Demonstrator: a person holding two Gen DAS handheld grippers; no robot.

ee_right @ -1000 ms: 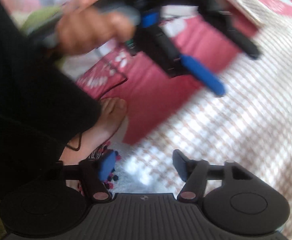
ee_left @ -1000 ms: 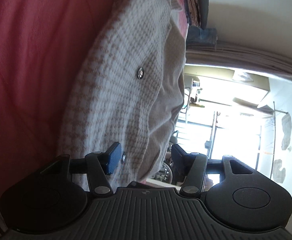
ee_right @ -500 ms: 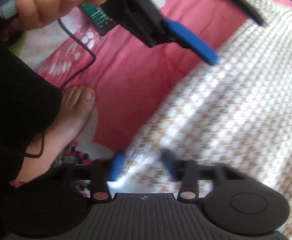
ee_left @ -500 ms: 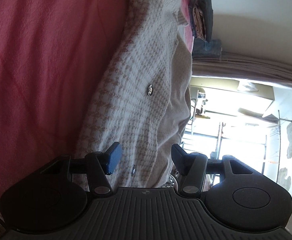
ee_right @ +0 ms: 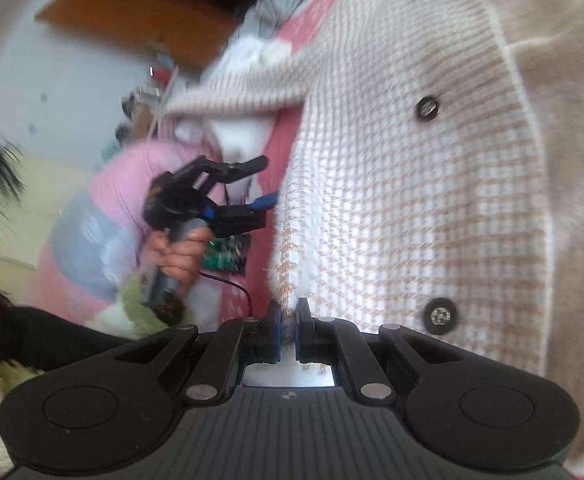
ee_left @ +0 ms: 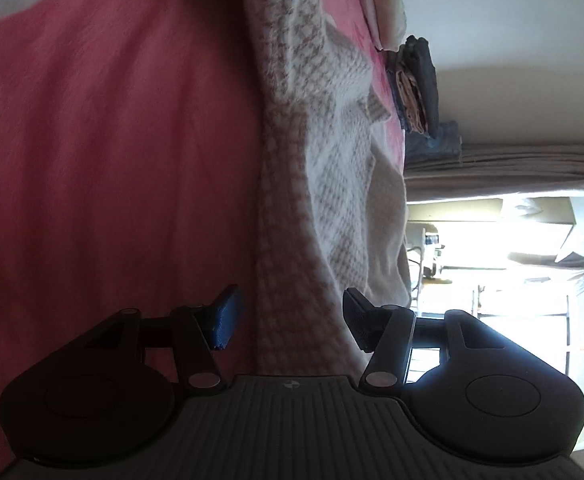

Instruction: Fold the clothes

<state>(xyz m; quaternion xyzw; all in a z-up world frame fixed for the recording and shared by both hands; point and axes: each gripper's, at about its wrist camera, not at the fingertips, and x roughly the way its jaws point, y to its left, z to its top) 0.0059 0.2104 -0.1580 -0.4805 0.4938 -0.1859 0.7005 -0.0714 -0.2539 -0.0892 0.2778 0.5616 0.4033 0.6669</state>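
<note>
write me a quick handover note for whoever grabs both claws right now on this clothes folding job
Right claw: shut on the hem edge of the checked cardigan, fabric pinched between its pads.
Left claw: open, holding nothing; a cardigan edge sits between its fingers, ungripped.
Cardigan: spread on the red bedsheet, two dark buttons facing up, one sleeve trailing off to the side.
Folded clothes stack at the far edge of the bed.
Done: one edge grabbed.
Left: close the left claw on its edge, then make every fold; none visible yet.
</note>
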